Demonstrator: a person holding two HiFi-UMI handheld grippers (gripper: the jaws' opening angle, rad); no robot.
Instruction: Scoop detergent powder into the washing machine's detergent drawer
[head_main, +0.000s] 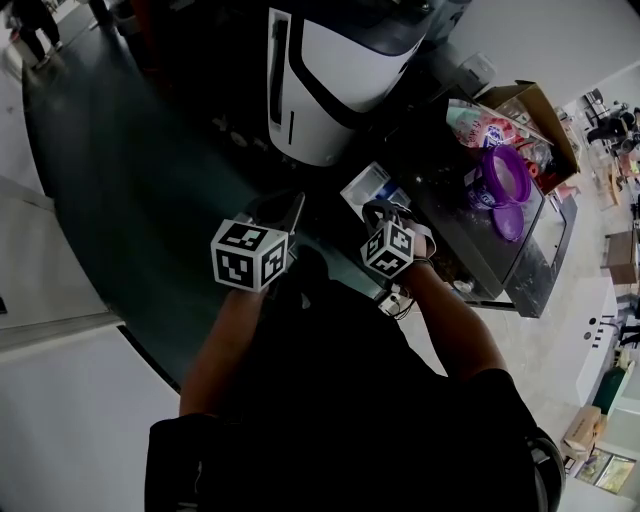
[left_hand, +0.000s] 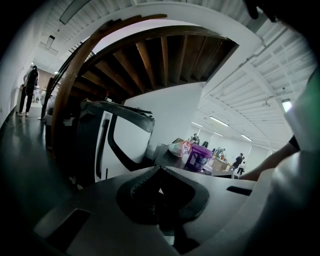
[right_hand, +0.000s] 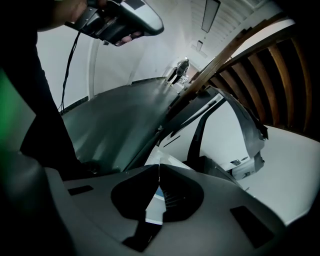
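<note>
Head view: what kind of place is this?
Probably a big open workspace, not a home: ceiling strip lights, people standing far off, and a cardboard box of supplies.

Floor (head_main: 120, 200) left of washing machine (head_main: 340, 80): open, plenty of room. Right side tight: counter (head_main: 470, 250) crowded w/ purple tub (head_main: 505, 172), detergent bag (head_main: 478, 128) & cardboard box (head_main: 545, 115). Right gripper (head_main: 385, 212) sits just beside counter edge.
</note>
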